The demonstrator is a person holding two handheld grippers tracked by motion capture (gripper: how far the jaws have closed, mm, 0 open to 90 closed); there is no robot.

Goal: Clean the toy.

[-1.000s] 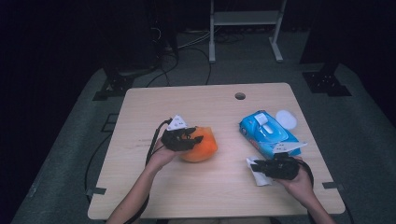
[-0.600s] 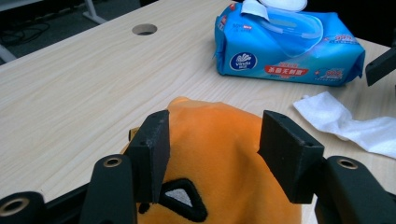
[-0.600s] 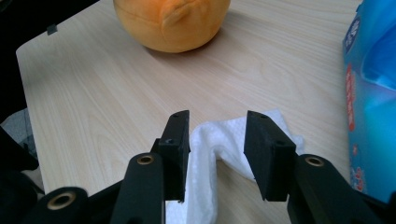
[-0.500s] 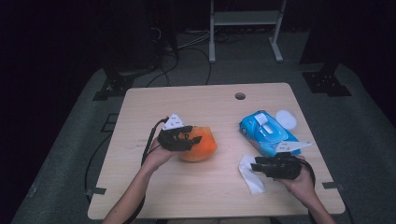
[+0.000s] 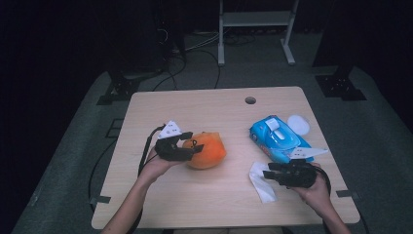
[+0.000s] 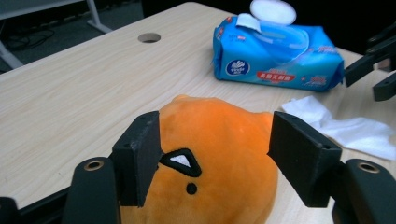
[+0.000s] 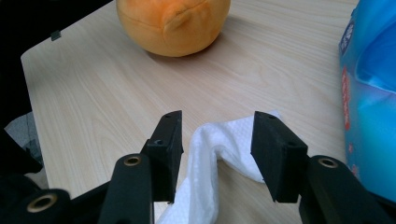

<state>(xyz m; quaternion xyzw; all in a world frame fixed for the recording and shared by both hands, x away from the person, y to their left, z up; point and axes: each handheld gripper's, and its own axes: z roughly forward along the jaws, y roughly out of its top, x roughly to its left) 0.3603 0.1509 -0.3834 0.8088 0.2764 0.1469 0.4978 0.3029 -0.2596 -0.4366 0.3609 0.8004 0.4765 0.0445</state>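
Observation:
An orange plush toy point(image 5: 207, 151) sits on the wooden table point(image 5: 209, 109) left of centre. My left gripper point(image 5: 192, 144) comes at it from the left and stands open. In the left gripper view its jaws flank the plush point(image 6: 219, 154) and touch its sides, and the toy rests on the table. A crumpled white wipe point(image 5: 260, 183) lies near the front right. My right gripper point(image 5: 267, 174) is open over it, and in the right gripper view a raised fold of the wipe point(image 7: 205, 154) stands between the jaws. The plush point(image 7: 173, 23) shows beyond it.
A blue pack of wet wipes point(image 5: 280, 139) lies at the right with its flap lifted, a white round lid point(image 5: 298, 124) behind it. A cable hole point(image 5: 250, 100) is near the table's far edge. Dark floor, cables and a stand surround the table.
The right gripper has let go of the wipe, which now lies spread on the table in front of it. The left gripper has shifted slightly left while the plush stayed in place.

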